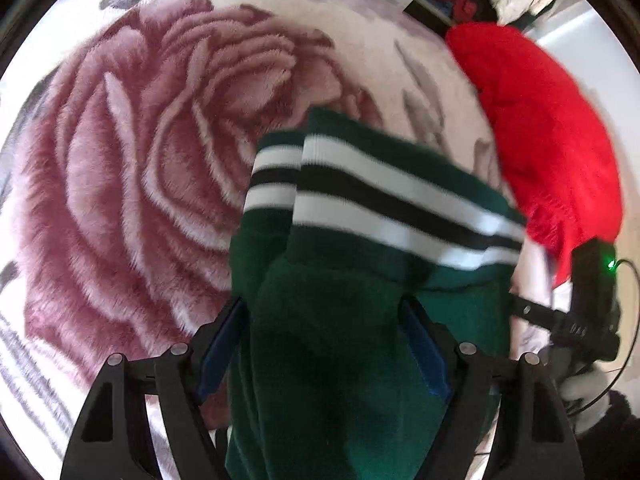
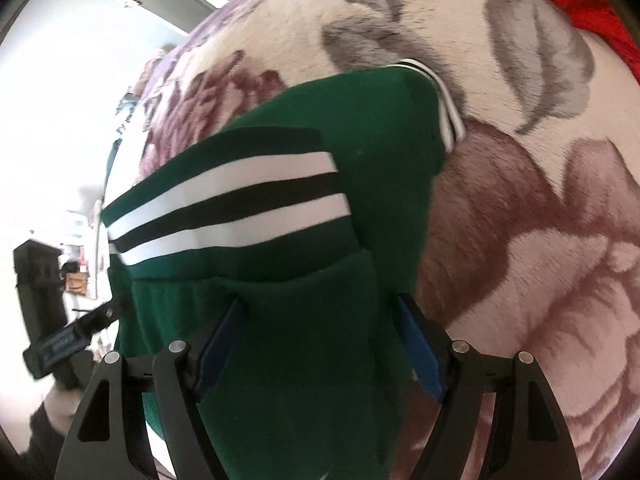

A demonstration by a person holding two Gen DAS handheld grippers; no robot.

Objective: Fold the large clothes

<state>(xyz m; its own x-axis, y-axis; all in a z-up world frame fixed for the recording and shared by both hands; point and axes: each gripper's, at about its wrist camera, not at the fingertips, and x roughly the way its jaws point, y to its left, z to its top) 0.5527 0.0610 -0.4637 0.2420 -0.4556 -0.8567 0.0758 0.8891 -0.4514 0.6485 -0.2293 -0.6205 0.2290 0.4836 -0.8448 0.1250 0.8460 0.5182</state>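
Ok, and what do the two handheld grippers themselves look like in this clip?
Both match: the left gripper and right gripper have black angular finger frames with triangular cut-outs, round silver pivot bolts and blue pads on the inner faces. Seen from the left wrist, the right unit's black body carries a green light and a thin black cable.

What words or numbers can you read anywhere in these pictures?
None can be read.
Other gripper's black body: small light marks, too blurred to read.
Other gripper's dark label: tiny print, too blurred to read.
Green sweater: only white and black stripes, no words.
Rose blanket and red garment: no writing.
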